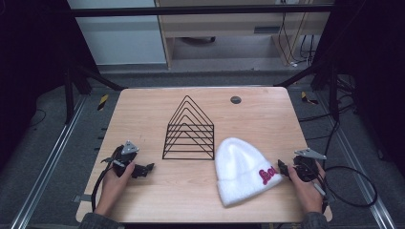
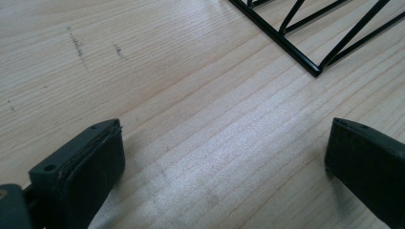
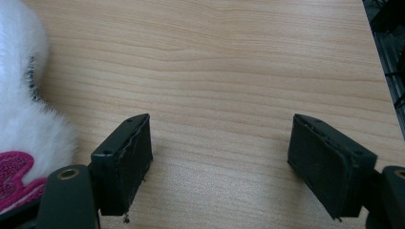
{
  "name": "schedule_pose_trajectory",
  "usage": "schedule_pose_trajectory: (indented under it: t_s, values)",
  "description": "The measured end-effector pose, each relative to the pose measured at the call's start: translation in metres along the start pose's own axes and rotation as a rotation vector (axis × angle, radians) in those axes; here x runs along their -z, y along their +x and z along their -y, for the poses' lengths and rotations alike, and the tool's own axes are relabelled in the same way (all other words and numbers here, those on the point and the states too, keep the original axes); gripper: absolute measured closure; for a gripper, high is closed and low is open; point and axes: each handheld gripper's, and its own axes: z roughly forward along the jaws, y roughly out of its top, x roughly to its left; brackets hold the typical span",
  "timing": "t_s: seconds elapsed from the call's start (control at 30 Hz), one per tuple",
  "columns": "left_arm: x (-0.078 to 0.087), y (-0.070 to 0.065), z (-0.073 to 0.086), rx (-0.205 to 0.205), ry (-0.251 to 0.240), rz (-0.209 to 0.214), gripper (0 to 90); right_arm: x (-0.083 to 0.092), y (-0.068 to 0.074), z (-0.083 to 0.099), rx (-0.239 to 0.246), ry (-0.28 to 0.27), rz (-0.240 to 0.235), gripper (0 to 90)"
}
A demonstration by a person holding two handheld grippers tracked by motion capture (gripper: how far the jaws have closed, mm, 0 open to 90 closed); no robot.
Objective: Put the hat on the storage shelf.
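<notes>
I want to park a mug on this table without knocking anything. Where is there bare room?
The far left corner of the light wooden table, left of the black wire triangular rack, is bare. So is the near strip between the left claw and the white fluffy beanie. The middle, between rack and beanie, is tight.

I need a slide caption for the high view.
White beanie beside black wire rack, open hand-held grippers at left and right.

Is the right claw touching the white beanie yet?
Apart. In the right gripper view the right claw stands open over bare table, with the white beanie off to its side.
</notes>
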Motion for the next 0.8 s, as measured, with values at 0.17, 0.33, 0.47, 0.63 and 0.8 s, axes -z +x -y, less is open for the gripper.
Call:
schedule_pose_trajectory:
  t_s: [0.17, 0.33, 0.47, 0.63, 0.8]
  values:
    - [0.000, 0.000, 0.000, 0.000, 0.000, 0.000, 0.0, 0.000, 0.000, 0.000, -0.001, 0.000, 0.001, 23.0]
    - [0.000, 0.000, 0.000, -0.001, 0.000, -0.001, 0.0, 0.000, 0.000, 0.000, -0.002, 0.000, 0.002, 23.0]
    - [0.000, 0.000, 0.000, 0.000, 0.000, 0.000, 0.0, 0.000, 0.000, -0.001, -0.003, 0.000, 0.005, 22.9]
    - [0.000, 0.000, 0.000, -0.001, 0.001, 0.000, 0.0, 0.003, 0.002, -0.007, 0.007, 0.013, -0.016, 26.0]
    - [0.000, 0.000, 0.000, 0.000, -0.001, -0.001, 0.0, 0.026, 0.016, -0.043, 0.085, 0.004, -0.040, 31.7]
